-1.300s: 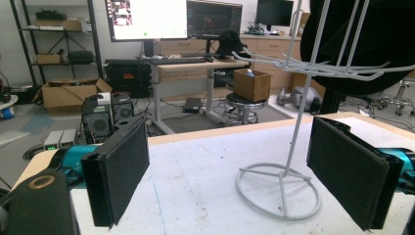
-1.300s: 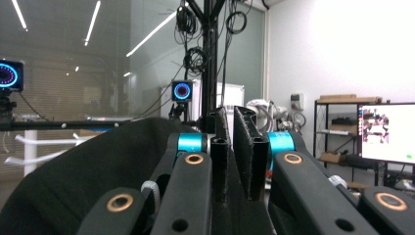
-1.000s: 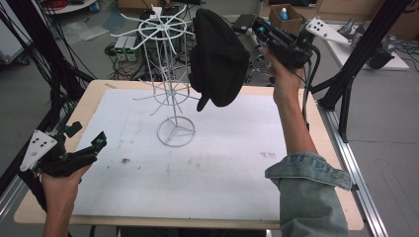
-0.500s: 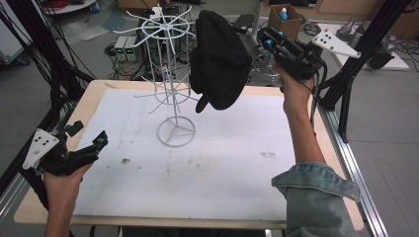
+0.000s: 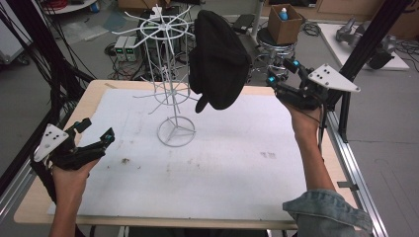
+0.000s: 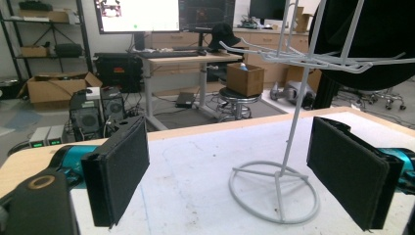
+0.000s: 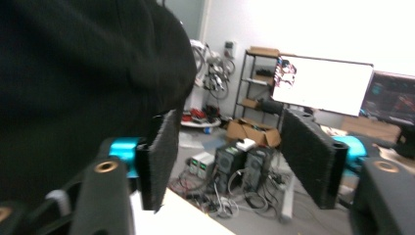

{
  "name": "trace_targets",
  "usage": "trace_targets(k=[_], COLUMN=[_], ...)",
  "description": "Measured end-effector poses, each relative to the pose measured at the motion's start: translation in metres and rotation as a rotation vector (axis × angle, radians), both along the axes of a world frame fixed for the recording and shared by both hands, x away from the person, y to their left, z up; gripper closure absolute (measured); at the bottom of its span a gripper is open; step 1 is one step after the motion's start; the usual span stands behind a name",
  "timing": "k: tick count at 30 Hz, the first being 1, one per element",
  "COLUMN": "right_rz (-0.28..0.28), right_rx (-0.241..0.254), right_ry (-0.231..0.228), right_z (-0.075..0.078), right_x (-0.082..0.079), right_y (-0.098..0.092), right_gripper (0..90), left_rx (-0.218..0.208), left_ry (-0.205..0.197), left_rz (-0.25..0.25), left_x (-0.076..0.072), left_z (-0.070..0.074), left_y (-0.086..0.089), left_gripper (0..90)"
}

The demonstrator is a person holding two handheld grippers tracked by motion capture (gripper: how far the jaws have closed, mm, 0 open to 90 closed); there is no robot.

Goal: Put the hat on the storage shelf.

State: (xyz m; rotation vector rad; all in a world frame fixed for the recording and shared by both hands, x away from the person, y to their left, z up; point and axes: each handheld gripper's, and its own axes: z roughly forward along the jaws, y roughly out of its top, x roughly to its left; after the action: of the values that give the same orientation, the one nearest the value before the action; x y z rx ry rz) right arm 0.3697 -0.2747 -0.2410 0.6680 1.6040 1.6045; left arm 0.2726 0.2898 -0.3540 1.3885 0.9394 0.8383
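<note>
- While the right hand-held gripper [image 5: 282, 75] hangs off the far right edge of the tabletop [image 5: 237, 163], a black cap [image 5: 217, 61] hangs on a white wire rack [image 5: 170, 94] just to its left, with the cap nearer to it than the rack's post.
- In the right gripper view the cap [image 7: 83, 73] looms close above and beside one black pad [image 7: 161, 156]; I cannot tell whether cloth and pad touch there.
- Beyond this gripper lie a cardboard box [image 5: 285, 22] on a stool, cables, and small grey units on the floor.
- The left hand-held gripper [image 5: 96, 133] is at the near left of the tabletop, well apart from the rack; through its own view the rack's ring base [image 6: 274, 193] sits between and beyond the pads, with nothing in the way.
- Compared with a second ago, the right gripper has come away from the cap, lower and farther right; then it was up against the cap's far side, and now a clear gap shows between them in the high view. The cap hangs in the same place on the rack. The left gripper has hardly shifted.
- The right gripper's jaws have just been opening and now stand apart with nothing between them.
- The left gripper's jaws are wide apart, holding nothing.
</note>
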Motion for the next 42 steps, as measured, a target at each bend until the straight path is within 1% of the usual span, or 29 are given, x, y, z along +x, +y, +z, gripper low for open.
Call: trace_targets(k=[3, 4, 6, 7, 10, 12, 14, 15, 17, 20, 21, 23, 25, 26, 27, 28, 32, 33, 34, 35, 36, 37, 38, 40, 42], right_rz=[-0.031, -0.041, -0.063, -0.075, -0.110, -0.125, -0.131, -0.133, -0.144, -0.157, -0.160, -0.176, -0.187, -0.193, -0.202, -0.204, -0.188, -0.182, -0.180, -0.187, -0.196, -0.196, -0.203, -0.206, -0.203], right_rx=[-0.013, -0.014, -0.011, -0.003, 0.021, 0.055, 0.081, 0.087, 0.091, 0.121, 0.125, 0.132, 0.149, 0.151, 0.146, 0.136, 0.101, 0.094, 0.097, 0.096, 0.092, 0.065, 0.045, 0.050, 0.057], right_ry=[0.000, 0.004, -0.004, 0.007, 0.008, 0.027, 0.045, 0.045, 0.061, 0.084, 0.082, 0.109, 0.095, 0.098, 0.125, 0.166, 0.238, 0.228, 0.210, 0.184, 0.184, 0.197, 0.201, 0.208, 0.209], right_z=[-0.012, -0.015, -0.022, -0.025, -0.034, -0.041, -0.049, -0.053, -0.061, -0.076, -0.079, -0.085, -0.093, -0.096, -0.098, -0.099, -0.102, -0.105, -0.107, -0.113, -0.116, -0.120, -0.124, -0.130, -0.136], right_x=[-0.010, -0.012, -0.017, -0.020, -0.026, -0.031, -0.036, -0.038, -0.043, -0.051, -0.053, -0.057, -0.062, -0.063, -0.063, -0.062, -0.063, -0.064, -0.066, -0.070, -0.071, -0.071, -0.071, -0.073, -0.074], right_y=[-0.005, -0.007, -0.010, -0.012, -0.017, -0.021, -0.025, -0.026, -0.030, -0.036, -0.037, -0.040, -0.043, -0.043, -0.044, -0.044, -0.043, -0.043, -0.043, -0.042, -0.041, -0.041, -0.041, -0.042, -0.044], right_gripper=[29.9, 28.1, 24.4, 21.9, 15.7, 12.3, 12.2, 12.1, 12.1, 11.7, 11.6, 10.4, 10.4, 10.4, 10.4, 10.4, 10.4, 10.4, 10.5, 10.4, 10.4, 10.4, 10.4, 10.4, 10.4], left_rx=[-0.003, -0.007, -0.006, -0.003, -0.005, -0.005, -0.009, -0.007, -0.009, -0.008, -0.007, -0.007, -0.003, -0.003, -0.005, -0.005, -0.007, -0.009, -0.011, -0.010, -0.010, -0.010, -0.010, -0.016, -0.011], left_ry=[0.002, 0.000, -0.002, -0.004, -0.008, -0.008, -0.007, -0.006, -0.007, -0.005, -0.005, -0.006, -0.002, -0.002, 0.000, 0.000, -0.001, -0.001, -0.001, -0.002, -0.001, -0.002, 0.000, 0.001, 0.000], left_rz=[-0.009, -0.011, -0.020, -0.023, -0.034, -0.040, -0.043, -0.047, -0.049, -0.053, -0.056, -0.056, -0.057, -0.056, -0.055, -0.055, -0.047, -0.046, -0.044, -0.045, -0.046, -0.045, -0.044, -0.042, -0.046], left_x=[0.004, 0.006, 0.008, 0.009, 0.012, 0.013, 0.015, 0.015, 0.016, 0.016, 0.017, 0.017, 0.017, 0.017, 0.017, 0.018, 0.017, 0.017, 0.017, 0.017, 0.017, 0.017, 0.017, 0.017, 0.017], left_z=[-0.001, -0.001, -0.001, -0.001, -0.001, -0.001, -0.001, -0.001, -0.002, -0.002, -0.002, -0.002, -0.002, -0.003, -0.003, -0.004, -0.004, -0.004, -0.004, -0.004, -0.004, -0.004, -0.004, -0.005, -0.005], left_y=[-0.003, -0.004, -0.008, -0.009, -0.013, -0.014, -0.016, -0.016, -0.017, -0.019, -0.020, -0.020, -0.020, -0.020, -0.020, -0.019, -0.018, -0.018, -0.017, -0.017, -0.016, -0.016, -0.016, -0.015, -0.015], left_gripper=[15.9, 15.9, 15.9, 15.9, 15.9, 15.9, 15.9, 15.9, 15.9, 15.9, 15.9, 15.9, 15.9, 15.9, 15.9, 15.9, 15.8, 15.9, 15.9, 15.9, 15.9, 15.9, 15.9, 15.9, 15.9])
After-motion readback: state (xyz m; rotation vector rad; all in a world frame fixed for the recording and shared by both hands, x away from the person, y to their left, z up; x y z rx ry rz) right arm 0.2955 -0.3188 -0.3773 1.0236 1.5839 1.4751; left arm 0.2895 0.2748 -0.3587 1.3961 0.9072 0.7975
